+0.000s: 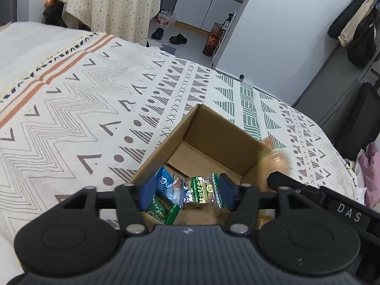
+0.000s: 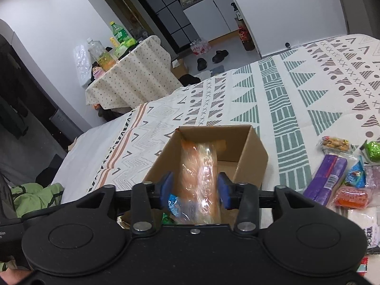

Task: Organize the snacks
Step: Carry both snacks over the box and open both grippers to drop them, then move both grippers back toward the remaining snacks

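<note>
Now both claws are over the cardboard box point(image 1: 215, 140) on the bed, snacks going in.

Nearest, the left claw point(image 1: 186, 191) hangs spread wide above the box's near end, gripping nothing; small packets lie below it, a green snack packet point(image 1: 205, 190) beside a blue snack packet point(image 1: 163, 181). The right claw point(image 2: 194, 190) is clamped on a clear-wrapped bread loaf point(image 2: 200, 168), which reaches forward down into the box. Further right, loose on the patterned bedspread point(image 2: 292, 109), sit a purple package point(image 2: 325, 180), an orange packet point(image 2: 352, 197) and a tray of nuts point(image 2: 336, 143). Beyond the bed stands a table with a dotted cloth point(image 2: 133, 80).
</note>
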`<action>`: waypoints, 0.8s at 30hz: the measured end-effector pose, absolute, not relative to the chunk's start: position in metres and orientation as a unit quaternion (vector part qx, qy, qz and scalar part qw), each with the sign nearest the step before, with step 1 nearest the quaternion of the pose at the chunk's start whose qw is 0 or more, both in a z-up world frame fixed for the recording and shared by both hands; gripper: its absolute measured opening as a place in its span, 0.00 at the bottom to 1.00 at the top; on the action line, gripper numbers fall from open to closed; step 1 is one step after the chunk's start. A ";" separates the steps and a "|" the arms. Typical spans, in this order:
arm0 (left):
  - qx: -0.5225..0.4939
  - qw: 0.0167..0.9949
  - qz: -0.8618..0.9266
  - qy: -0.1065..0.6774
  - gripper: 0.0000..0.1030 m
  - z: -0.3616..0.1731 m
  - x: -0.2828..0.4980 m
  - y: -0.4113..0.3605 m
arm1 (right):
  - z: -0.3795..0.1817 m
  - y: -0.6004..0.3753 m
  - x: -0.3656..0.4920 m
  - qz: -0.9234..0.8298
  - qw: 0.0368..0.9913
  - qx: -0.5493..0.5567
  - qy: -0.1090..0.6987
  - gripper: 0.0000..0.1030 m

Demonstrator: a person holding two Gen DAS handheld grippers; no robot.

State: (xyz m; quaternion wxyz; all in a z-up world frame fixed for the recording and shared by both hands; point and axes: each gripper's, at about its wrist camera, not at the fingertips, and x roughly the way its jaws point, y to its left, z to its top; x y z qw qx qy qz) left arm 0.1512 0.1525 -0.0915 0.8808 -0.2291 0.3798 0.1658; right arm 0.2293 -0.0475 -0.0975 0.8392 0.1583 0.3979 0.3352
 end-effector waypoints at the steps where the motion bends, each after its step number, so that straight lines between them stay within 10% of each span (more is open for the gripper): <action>1: -0.225 0.882 0.167 0.378 0.66 -0.090 0.150 0.150 | -0.096 -0.051 0.228 0.333 0.840 0.160 0.397 0.48; 11: -0.207 0.883 0.163 0.387 0.90 -0.082 0.143 0.121 | -0.084 -0.108 0.212 0.301 0.855 0.139 0.398 0.82; 24: -0.191 0.885 0.146 0.399 0.97 -0.072 0.138 0.069 | -0.078 -0.170 0.198 0.255 0.876 0.128 0.389 0.99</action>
